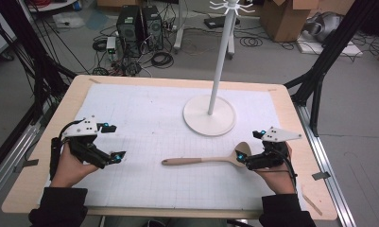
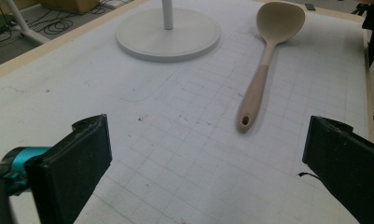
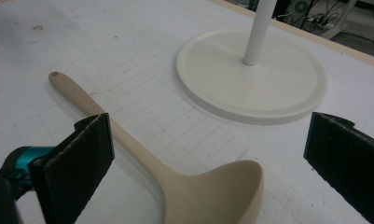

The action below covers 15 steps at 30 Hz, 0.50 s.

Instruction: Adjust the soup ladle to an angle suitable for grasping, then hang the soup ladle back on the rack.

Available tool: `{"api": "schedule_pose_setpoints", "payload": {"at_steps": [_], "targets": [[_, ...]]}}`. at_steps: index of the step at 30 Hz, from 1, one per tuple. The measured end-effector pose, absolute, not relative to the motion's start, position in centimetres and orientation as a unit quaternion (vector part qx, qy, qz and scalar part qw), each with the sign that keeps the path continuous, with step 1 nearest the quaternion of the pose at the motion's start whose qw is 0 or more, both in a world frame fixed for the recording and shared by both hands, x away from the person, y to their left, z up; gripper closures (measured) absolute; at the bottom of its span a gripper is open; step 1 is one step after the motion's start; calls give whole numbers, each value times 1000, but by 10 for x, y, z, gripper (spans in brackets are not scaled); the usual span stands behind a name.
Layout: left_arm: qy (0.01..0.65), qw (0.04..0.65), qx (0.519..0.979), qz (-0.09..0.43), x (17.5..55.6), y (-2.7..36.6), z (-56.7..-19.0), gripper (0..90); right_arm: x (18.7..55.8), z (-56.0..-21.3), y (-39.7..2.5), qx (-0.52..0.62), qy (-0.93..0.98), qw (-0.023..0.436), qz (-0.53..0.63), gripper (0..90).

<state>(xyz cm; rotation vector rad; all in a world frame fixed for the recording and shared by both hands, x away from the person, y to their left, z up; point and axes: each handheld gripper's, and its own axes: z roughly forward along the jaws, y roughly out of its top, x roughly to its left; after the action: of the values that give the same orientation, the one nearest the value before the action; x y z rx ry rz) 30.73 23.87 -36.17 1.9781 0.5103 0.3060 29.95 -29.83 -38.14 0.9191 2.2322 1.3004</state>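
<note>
A beige ladle (image 1: 203, 160) lies flat on the white gridded mat (image 1: 144, 123), handle pointing left, bowl at the right. My right gripper (image 1: 250, 145) stands open at the ladle's bowl (image 3: 217, 193), which lies between its jaws close to the camera, untouched. The handle (image 3: 89, 105) runs away past the left jaw. My left gripper (image 1: 112, 141) is open near the mat's left side, well apart from the ladle (image 2: 264, 60), with bare mat between its jaws.
A white hanger stand with a round base (image 1: 209, 115) and a tall pole (image 1: 220, 56) stands behind the ladle; its base (image 3: 252, 74) lies just beyond my right gripper. The wooden table edge (image 1: 296, 123) frames the mat. Cables and computer boxes sit on the floor behind.
</note>
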Motion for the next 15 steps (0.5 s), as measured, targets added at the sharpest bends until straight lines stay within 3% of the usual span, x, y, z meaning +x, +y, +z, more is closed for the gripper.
{"api": "schedule_pose_setpoints", "payload": {"at_steps": [15], "targets": [[228,521,813,124,310,250,-367,17,301,-381,-292,323,804,198,458,3]]}}
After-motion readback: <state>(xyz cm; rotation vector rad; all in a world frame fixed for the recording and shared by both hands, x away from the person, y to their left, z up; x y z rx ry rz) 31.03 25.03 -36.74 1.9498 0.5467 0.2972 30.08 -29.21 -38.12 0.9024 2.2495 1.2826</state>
